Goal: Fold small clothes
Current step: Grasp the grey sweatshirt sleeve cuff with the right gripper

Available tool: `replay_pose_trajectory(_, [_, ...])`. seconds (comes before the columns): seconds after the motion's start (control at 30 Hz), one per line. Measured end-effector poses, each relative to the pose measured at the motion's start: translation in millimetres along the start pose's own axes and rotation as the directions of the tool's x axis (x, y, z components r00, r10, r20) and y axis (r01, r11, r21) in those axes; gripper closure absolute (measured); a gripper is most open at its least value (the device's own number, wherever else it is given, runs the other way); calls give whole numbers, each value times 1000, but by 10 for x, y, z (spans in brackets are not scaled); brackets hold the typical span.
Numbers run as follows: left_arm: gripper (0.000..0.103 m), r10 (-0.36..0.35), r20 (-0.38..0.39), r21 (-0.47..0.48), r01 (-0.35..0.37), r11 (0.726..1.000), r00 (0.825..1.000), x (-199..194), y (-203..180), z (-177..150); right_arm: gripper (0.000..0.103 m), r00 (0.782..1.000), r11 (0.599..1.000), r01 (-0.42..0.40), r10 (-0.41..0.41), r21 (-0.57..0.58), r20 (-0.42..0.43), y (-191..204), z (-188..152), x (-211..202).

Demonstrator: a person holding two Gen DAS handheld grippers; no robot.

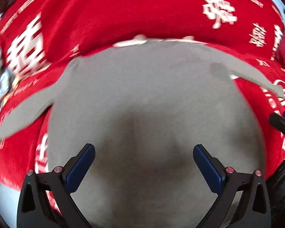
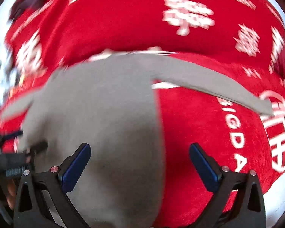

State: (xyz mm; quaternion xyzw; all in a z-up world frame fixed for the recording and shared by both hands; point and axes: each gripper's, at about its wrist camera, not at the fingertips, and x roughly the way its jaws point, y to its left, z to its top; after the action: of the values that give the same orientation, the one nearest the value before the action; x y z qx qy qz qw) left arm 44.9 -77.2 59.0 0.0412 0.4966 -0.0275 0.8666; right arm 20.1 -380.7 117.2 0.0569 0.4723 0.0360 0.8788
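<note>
As both cameras are smeared by motion blur, I note only the coarse layout. The grey shirt lies flat on the red cloth with white lettering. Its white-edged collar is at the far side and its body runs toward me, so its long axis goes near to far. The sleeves are spread out to either side; in the left view the left sleeve slants down to the left, the right sleeve reaches out to the right.

My left gripper hovers over the lower middle of the shirt, pointing toward the collar. Its blue-padded fingers stand wide apart with only grey fabric between them, and I cannot tell whether the tips touch the fabric.

My right gripper sits over the shirt's right side edge: its left finger is over grey fabric, its right finger over red cloth. It is likewise spread wide, gripping nothing. In the right view the right sleeve slants away to the right. The left gripper shows there as a dark blur at the left edge.
</note>
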Motion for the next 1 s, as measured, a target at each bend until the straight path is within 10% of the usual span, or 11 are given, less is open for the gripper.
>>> replay_pose_trajectory(0.2, [0,-34,-28,24,34,999,999,229,-494,608,0,995,960,93,-99,263,11,-1137,239,106])
replay_pose_trajectory(0.53, [0,-15,-107,-28,12,1000,994,880,-958,1286,10,995,735,80,-99,673,-10,-2835,306,594])
replay_pose_trajectory(0.73, [0,-7,-141,-97,-7,995,990,1316,-952,1664,20,995,753,41,-93,656,45,-3018,589,918])
replay_pose_trajectory(0.83, [0,-11,-165,-140,-13,990,986,1537,-899,1798,48,996,778,50,-87,626,28,-3019,756,1076])
replay_pose_trajectory(0.93, [0,-13,-204,-143,-16,990,979,1718,-903,1821,98,996,805,20,-71,594,62,-3016,865,1038])
replay_pose_trajectory(1.0, [0,-22,-173,-134,-1,991,985,1700,-933,1849,98,989,814,6,-89,581,115,-2979,886,883])
